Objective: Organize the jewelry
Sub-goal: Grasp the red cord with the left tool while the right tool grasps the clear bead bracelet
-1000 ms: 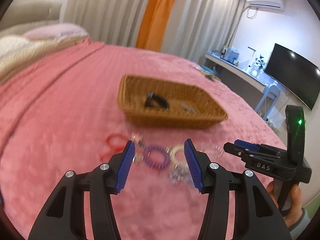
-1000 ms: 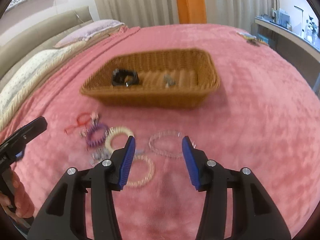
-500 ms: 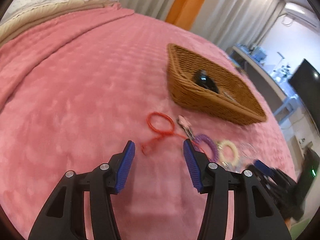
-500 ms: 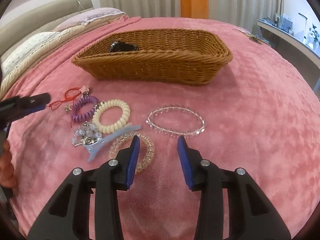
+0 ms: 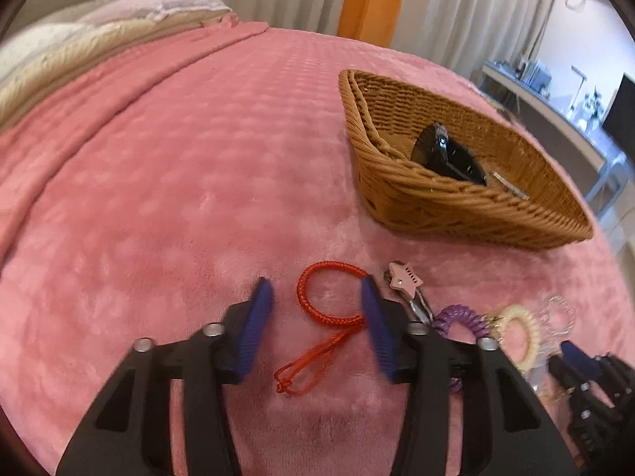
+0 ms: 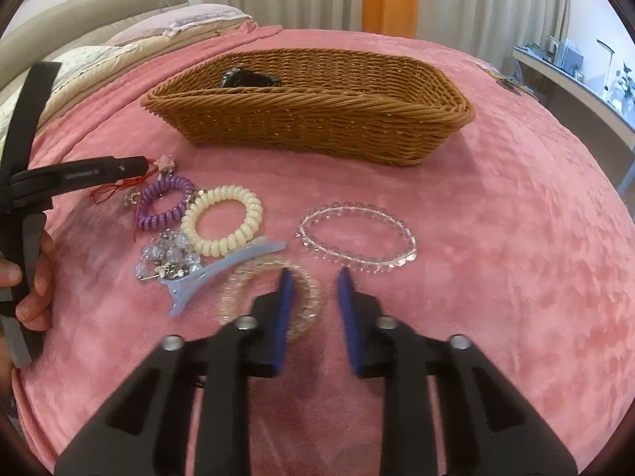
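Left tongs (image 5: pixel 315 297) were closing around the red cord bracelet (image 5: pixel 329 297), light and limp on the bed (image 5: pixel 158 182) before the basket (image 5: pixel 456 198), best pinched across its braid, while right tongs (image 6: pixel 313 291) were narrowing, empty, over a clear coil tie (image 6: pixel 246 293).

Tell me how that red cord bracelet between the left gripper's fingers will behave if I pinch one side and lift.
Probably floppy: the red cord bracelet lies as a loose braided loop with a thin knotted tail trailing off, so it should sag and dangle. Likely very light. The left gripper is closing around it, pads not yet touching, and the tail may drag on the fuzzy pink blanket.
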The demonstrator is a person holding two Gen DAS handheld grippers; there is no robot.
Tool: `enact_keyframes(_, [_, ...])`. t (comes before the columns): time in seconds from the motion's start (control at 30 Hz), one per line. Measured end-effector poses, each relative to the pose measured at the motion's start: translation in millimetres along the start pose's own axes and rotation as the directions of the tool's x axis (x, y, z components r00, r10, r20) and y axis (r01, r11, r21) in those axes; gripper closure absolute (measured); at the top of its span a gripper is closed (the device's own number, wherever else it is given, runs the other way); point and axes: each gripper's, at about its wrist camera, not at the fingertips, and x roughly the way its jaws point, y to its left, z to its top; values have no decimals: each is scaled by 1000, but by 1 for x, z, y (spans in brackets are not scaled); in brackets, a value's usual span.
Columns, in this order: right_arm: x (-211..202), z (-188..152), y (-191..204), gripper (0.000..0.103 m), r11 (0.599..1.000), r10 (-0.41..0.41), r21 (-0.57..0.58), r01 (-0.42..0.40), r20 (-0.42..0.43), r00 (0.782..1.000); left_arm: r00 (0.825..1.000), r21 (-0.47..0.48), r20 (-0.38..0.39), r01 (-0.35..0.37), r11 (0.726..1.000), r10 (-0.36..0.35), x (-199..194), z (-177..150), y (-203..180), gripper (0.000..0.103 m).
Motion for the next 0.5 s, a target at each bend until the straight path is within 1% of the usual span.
enact_keyframes(0.07, [0,0,1,90,1000,-2,-2,3,2,1000,1000,15,1,-12,1000,12,0,-1,-2,91])
enact_keyframes(0.13, [-1,0,0,91,1000,4,3,-4,3,1000,1000,16,5,-23,1000,23,0,-2,-4,97])
enact_keyframes(0.2, [-2,-1,-2,93,1000,9,12,-9,8,1000,1000,19,12,-15,1000,15,-1,-3,-3,100])
enact_keyframes(0.37, [-9,-1,-5,94,1000,11,25,-12,34,999,999,46,42,1,999,-3,-9,-8,-10,101])
enact_keyframes(0.5, [-17,-1,-5,94,1000,9,25,-10,62,998,994,88,110,13,996,-23,-25,-13,-20,101])
